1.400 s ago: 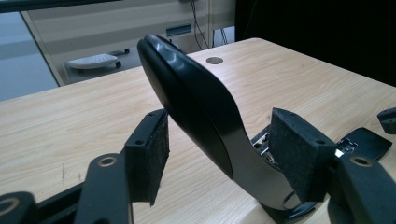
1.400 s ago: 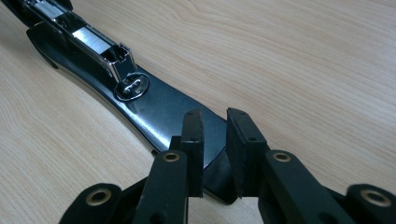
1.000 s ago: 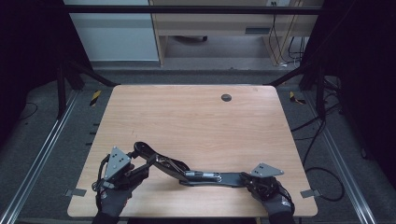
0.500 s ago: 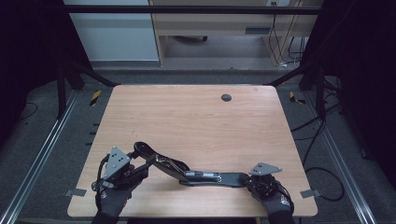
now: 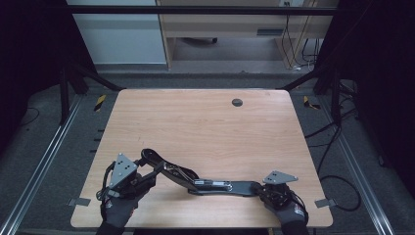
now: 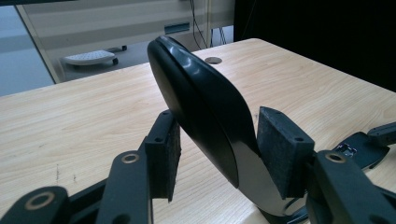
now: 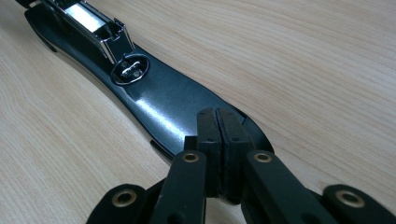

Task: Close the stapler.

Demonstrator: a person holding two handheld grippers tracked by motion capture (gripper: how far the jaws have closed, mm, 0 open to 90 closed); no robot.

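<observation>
**Opened stapler parked along the near edge, loads of bare table behind**

Long black plastic stapler (image 5: 210,185) with a chrome staple channel, swung wide open and stretched left to right close to the near edge of the light wooden table (image 5: 220,132). Flat base end lying on the wood towards the near right corner, curved top arm (image 6: 205,107) tilted up off the surface on the left side.

Left gripper (image 5: 151,171) straddling that raised arm, jaws at a narrow setting and just been closing in, pads (image 6: 163,149) sitting right up against both flanks of it, so gripping by the look of it. Right gripper (image 5: 257,188) at the other end: jaws fully together, pad against pad, nothing pinched between them, tips (image 7: 218,126) down on the rounded tail of the base, just short of its edge.

Not much room between the stapler and the near lip. Plenty everywhere else: middle and far half bare, apart from a small dark round grommet (image 5: 237,102) near the far edge. Well apart from both side edges too, though the right gripper sits nearer its corner than the left one does.
</observation>
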